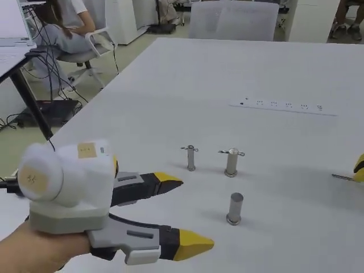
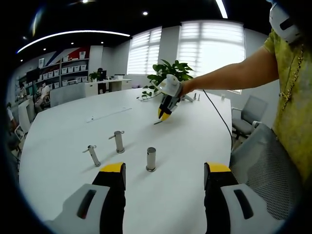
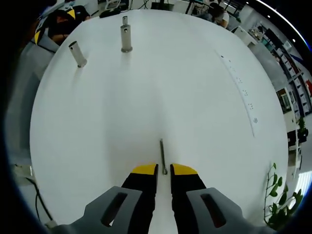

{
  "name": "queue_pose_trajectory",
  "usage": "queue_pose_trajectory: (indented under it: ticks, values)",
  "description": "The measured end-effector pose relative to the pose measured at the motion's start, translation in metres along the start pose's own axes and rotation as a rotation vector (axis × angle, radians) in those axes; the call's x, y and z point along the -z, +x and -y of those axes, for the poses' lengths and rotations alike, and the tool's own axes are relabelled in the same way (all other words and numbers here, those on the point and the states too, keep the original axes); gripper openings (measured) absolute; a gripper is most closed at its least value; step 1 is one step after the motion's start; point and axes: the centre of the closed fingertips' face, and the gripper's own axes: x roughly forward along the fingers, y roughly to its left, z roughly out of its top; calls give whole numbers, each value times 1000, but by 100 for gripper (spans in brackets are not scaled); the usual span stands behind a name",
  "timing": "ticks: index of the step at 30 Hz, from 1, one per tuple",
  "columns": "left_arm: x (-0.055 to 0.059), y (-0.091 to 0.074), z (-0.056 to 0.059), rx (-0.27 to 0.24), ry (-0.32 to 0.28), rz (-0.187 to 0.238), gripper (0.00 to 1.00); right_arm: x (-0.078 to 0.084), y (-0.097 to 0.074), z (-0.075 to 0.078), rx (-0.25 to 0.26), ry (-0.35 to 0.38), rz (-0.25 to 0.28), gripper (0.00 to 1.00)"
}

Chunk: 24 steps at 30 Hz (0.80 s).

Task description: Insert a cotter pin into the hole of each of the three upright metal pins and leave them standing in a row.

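We are fetching the last cotter pin [image 3: 162, 152], which lies on the table [image 3: 146, 97] between the near-shut jaws of the right gripper [image 3: 164, 170]; we cannot tell whether it is pinched. The left gripper [image 1: 196, 213] gapes near the bare metal pin [image 1: 235, 208], whose hole we must line up with next.

Head view: looked forward and down across the counter [image 1: 170, 85]. Left gripper view: faced low across it; right gripper view: hung close above. Shared by all: upright metal pins [image 1: 231, 163].
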Motion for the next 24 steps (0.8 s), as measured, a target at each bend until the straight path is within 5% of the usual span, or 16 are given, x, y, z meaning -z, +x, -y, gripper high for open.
queue_pose_trajectory:
  ticks: [24]
  values:
    - [6,3,-3,6,-14,-22,63,5,10,-1,-73,-31,-58,9]
